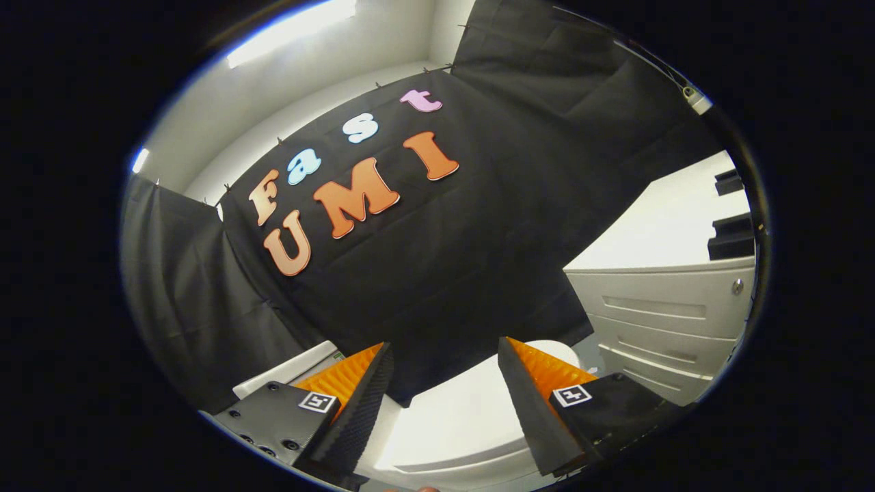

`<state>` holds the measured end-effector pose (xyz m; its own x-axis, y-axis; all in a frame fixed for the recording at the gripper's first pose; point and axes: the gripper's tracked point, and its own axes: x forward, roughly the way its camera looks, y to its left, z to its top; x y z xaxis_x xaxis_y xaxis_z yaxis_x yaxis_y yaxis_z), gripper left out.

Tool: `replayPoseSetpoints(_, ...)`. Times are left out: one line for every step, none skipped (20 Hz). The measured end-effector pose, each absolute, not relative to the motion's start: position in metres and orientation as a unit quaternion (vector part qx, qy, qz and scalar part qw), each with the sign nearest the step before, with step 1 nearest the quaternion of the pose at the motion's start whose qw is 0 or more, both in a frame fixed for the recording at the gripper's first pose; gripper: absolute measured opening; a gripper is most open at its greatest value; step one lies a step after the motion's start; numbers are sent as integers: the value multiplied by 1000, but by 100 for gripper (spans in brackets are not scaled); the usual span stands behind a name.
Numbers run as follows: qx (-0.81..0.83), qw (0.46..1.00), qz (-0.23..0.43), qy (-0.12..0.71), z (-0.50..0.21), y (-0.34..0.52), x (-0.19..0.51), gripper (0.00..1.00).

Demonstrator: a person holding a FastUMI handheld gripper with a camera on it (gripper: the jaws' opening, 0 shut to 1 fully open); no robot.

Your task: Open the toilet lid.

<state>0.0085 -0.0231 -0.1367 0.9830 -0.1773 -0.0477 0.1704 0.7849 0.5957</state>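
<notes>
- Gripper (444,355) fingers spread wide, holding nothing
- White toilet lid (454,417) lies closed between and beyond them
- White drawer cabinet (656,307) stands right

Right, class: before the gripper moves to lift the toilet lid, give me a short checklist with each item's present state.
1. Toilet lid down and closed: ok.
2. Gripper jaws open, nothing held: ok.
3. Lid lies between and beyond the fingers: ok.
4. Fingers touching the lid's edge: cannot tell.
5. Black cloth wall behind leaves room for the lid to swing up: cannot tell.
6. White drawer cabinet stands aside from the lid: ok.
</notes>
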Motion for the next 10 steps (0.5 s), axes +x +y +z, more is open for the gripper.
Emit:
replayPoseSetpoints(322, 942, -93, -3, -144, -22, 8, 99)
replayPoseSetpoints(330, 939, -95, -3, -151, -22, 8, 99)
replayPoseSetpoints(340, 935, -97, -1, -159, -22, 7, 99)
replayPoseSetpoints(351, 931, -102, -1, -167, -23, 7, 99)
replayPoseSetpoints(361, 926, -107, 2, -178, -24, 5, 99)
replayPoseSetpoints(371, 922, -116, 0, -187, -28, 5, 99)
replayPoseSetpoints(380, 917, -122, 3, -198, -30, 2, 99)
replayPoseSetpoints(389, 912, -127, 5, -208, -32, 1, 99)
replayPoseSetpoints(399, 908, -130, 8, -218, -31, -3, 99)
replayPoseSetpoints(410, 902, -134, 14, -228, -32, -5, 99)
